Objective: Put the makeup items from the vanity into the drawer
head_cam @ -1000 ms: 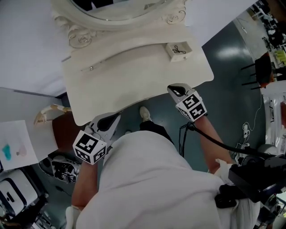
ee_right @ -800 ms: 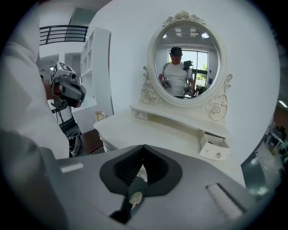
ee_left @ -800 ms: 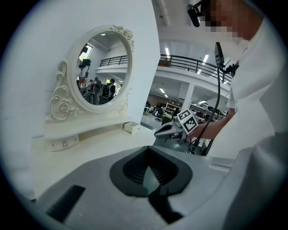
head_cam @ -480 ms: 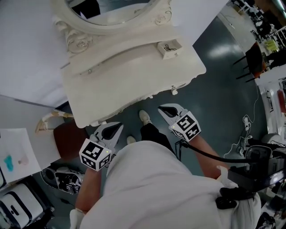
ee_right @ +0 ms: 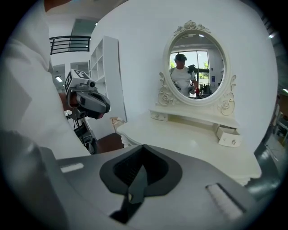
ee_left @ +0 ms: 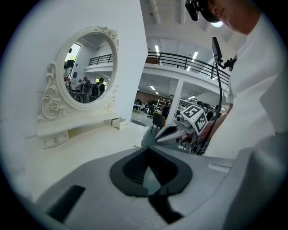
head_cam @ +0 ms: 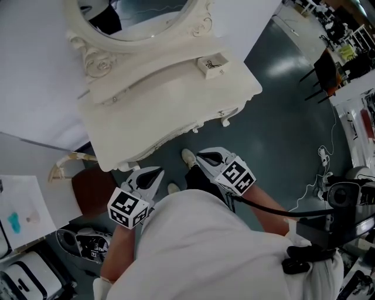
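The white vanity (head_cam: 158, 111) stands under an oval mirror (head_cam: 135, 17); I see no makeup items on its bare top. A small drawer (head_cam: 212, 63) on its right shelf sticks out a little, also seen in the right gripper view (ee_right: 227, 137). My left gripper (head_cam: 153, 174) hangs shut and empty just off the vanity's front left edge. My right gripper (head_cam: 204, 156) is shut and empty too, held over the floor in front of the vanity. In each gripper's own view the jaws (ee_left: 148, 150) (ee_right: 143, 150) meet with nothing between them.
A brown stool (head_cam: 91, 187) stands left of the vanity's front. The person's shoes (head_cam: 188, 157) are on the dark floor below the grippers. A black cable (head_cam: 275, 205) trails from the right gripper. Equipment crowds the lower left and right edges.
The right gripper has drawn back from the vanity's front edge toward the body. The left gripper shifted slightly back too, and the vanity sits higher and farther in view.
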A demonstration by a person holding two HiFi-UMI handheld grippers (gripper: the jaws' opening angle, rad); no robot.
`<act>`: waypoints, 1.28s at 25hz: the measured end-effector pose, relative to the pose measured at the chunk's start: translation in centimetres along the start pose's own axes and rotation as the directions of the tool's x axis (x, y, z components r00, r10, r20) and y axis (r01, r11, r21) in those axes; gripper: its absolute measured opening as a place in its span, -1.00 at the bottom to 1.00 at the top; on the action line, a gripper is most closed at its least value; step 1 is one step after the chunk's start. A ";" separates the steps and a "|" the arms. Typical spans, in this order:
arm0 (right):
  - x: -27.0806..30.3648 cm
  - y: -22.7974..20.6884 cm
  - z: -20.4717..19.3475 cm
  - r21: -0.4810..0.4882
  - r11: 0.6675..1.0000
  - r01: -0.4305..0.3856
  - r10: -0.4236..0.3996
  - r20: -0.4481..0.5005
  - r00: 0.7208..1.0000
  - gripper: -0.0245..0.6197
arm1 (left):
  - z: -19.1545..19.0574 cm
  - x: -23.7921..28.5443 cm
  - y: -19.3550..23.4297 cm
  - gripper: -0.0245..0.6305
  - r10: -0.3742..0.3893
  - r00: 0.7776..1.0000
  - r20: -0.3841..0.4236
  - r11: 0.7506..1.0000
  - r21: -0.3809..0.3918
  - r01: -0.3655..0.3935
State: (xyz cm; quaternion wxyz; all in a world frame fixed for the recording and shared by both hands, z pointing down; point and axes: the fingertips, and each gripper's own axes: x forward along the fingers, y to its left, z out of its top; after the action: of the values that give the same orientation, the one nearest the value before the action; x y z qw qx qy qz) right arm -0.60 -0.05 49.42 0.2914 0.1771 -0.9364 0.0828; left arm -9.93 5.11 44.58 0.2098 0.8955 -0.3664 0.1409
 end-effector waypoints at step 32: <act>0.7 4.0 0.9 -0.054 0.998 -0.025 0.026 0.016 1.000 -0.92 | -2.5 -3.3 -1.0 -0.93 0.033 0.999 0.017 0.999 -0.026 -0.032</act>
State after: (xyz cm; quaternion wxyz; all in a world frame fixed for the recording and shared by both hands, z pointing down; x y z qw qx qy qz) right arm -3.12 3.19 48.87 0.2872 0.1578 -0.9429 0.0598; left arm -11.69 8.91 45.16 0.2159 0.8878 -0.3844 0.1318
